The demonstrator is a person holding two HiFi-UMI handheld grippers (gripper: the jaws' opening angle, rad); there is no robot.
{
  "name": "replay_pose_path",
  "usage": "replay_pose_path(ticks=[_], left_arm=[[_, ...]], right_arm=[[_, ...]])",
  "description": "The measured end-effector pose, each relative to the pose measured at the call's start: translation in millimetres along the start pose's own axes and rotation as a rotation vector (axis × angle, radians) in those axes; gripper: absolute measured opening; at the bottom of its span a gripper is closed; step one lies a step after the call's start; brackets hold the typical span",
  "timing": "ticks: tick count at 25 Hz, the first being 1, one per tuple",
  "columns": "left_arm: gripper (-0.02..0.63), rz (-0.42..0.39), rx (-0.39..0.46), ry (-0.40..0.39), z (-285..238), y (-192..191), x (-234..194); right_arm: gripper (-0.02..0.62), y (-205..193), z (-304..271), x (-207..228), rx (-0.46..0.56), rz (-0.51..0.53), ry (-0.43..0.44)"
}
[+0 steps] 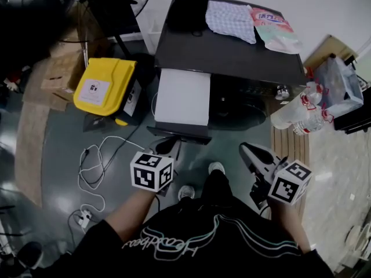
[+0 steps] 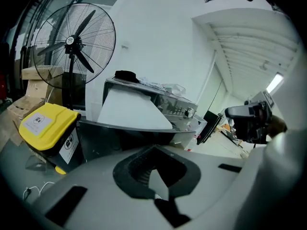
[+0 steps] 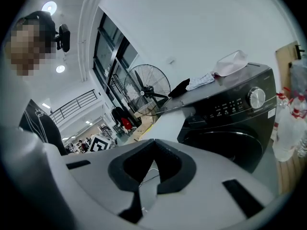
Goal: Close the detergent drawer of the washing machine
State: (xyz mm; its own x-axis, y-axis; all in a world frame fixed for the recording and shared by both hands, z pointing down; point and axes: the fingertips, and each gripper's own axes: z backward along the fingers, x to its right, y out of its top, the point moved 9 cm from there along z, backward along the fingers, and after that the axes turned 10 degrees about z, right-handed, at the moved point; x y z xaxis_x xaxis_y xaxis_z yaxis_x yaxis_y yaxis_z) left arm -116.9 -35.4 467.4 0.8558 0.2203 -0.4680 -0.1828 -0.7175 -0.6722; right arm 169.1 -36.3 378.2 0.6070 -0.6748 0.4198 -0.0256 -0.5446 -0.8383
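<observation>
White drawer (image 1: 182,97) juts fully out of the washing machine (image 1: 232,51), closing not yet done. The left gripper (image 1: 171,148) is near its front, the right gripper (image 1: 255,155) apart. Left gripper view: fingers (image 2: 86,176) pressed together, empty. Right gripper view: likewise.

Left gripper (image 1: 168,149), right gripper (image 1: 250,152): jaws together.

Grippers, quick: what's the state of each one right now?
Left gripper: shut, holding nothing.
Right gripper: shut, holding nothing.
</observation>
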Motion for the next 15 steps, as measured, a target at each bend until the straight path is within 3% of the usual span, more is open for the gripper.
replay_pose_path(ticks=[15], left_arm=[[0.021, 0.013, 0.029, 0.006, 0.8, 8.9, 5.9]], right_arm=[[0.028, 7.7, -6.8, 6.1, -0.027, 0.005, 0.035]])
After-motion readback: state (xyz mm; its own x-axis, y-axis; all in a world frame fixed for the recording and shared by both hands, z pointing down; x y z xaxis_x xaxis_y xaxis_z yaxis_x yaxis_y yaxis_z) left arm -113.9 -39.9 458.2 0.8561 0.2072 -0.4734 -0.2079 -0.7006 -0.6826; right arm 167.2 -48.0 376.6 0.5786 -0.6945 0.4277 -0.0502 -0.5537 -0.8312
